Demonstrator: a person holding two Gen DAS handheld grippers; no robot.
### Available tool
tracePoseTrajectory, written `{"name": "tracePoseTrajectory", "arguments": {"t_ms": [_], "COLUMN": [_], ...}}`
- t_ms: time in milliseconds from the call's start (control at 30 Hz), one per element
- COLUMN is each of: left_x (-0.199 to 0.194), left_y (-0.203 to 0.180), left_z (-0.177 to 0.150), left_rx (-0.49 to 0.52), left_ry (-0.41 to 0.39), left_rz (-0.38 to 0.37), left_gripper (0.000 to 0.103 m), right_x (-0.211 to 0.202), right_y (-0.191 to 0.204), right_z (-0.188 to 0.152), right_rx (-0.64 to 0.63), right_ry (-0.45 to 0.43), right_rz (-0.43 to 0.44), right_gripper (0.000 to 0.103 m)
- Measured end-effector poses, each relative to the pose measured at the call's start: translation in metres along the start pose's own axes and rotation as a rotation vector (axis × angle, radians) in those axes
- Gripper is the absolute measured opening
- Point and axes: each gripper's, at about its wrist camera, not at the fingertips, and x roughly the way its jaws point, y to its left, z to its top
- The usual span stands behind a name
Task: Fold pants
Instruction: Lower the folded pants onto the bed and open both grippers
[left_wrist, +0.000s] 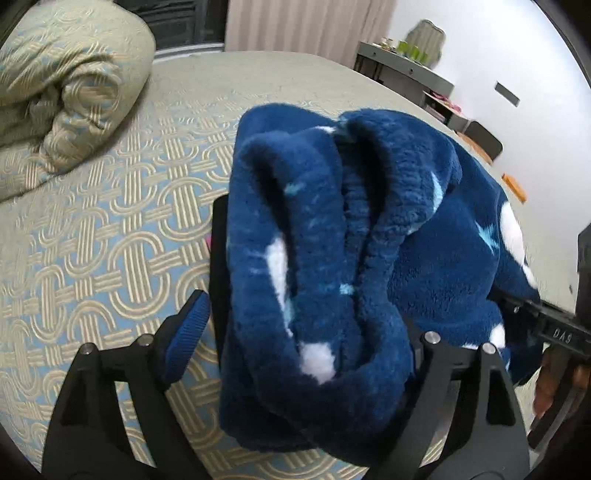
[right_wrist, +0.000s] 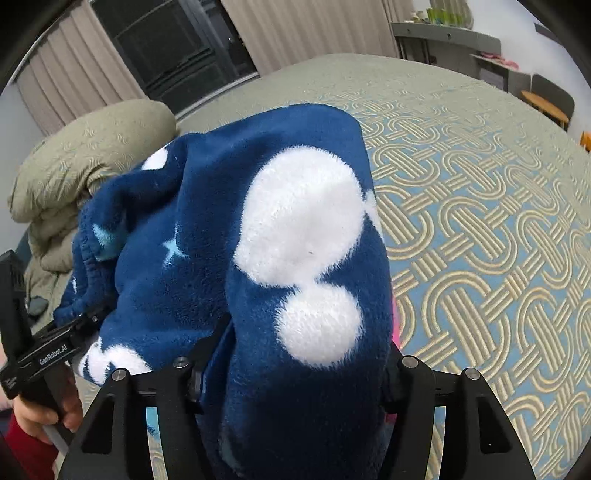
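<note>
Dark blue fleece pants with white blobs and pale stars hang bunched over the patterned bed. In the left wrist view a thick folded bundle with the ribbed waistband lies between the fingers of my left gripper. Its left finger stands beside the cloth, and its jaws stand wide and open. In the right wrist view the pants drape over my right gripper and hide its fingertips. Those jaws are also spread wide, and I see no pinch on the cloth.
A rolled quilt lies at the head of the bed. A grey desk and a chair stand by the far wall. A person's hand holds the other gripper close by. Something pink peeks from under the pants.
</note>
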Motion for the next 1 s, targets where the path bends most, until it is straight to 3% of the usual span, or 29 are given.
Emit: {"name": "tracePoseTrajectory", "arguments": {"t_ms": [100,233,400,500,800,1000], "left_x": [-0.005,-0.018,-0.054,-0.077,-0.170,-0.225], "left_y": [-0.010,-0.013,-0.013,-0.015,-0.013,-0.017], "left_z": [0.000,-0.002,-0.008,-0.014,-0.054,-0.099], "left_rx": [0.060,0.064,0.091,0.113,0.062,0.059], "left_ry": [-0.026,-0.064,-0.138,-0.180,-0.248,-0.264], "left_rz": [0.052,0.074,0.087,0.087,0.030,0.064], "left_gripper": [0.089,0.088,0.088,0.088,0.088,0.088], "right_x": [-0.005,-0.017,-0.057,-0.087,-0.171,-0.214], "right_y": [0.007,0.022,0.049,0.068,0.119,0.135], "right_z": [0.000,-0.003,-0.022,-0.038,-0.081,-0.115], "right_rx": [-0.042,-0.111,-0.181,-0.251,-0.265,-0.225], "right_ry": [-0.015,-0.049,-0.109,-0.171,-0.252,-0.229], "right_rz": [-0.063,-0.169,-0.309,-0.346,-0.293,-0.224], "right_gripper": [0.068,0.069,0.070,0.070,0.071,0.075]}}
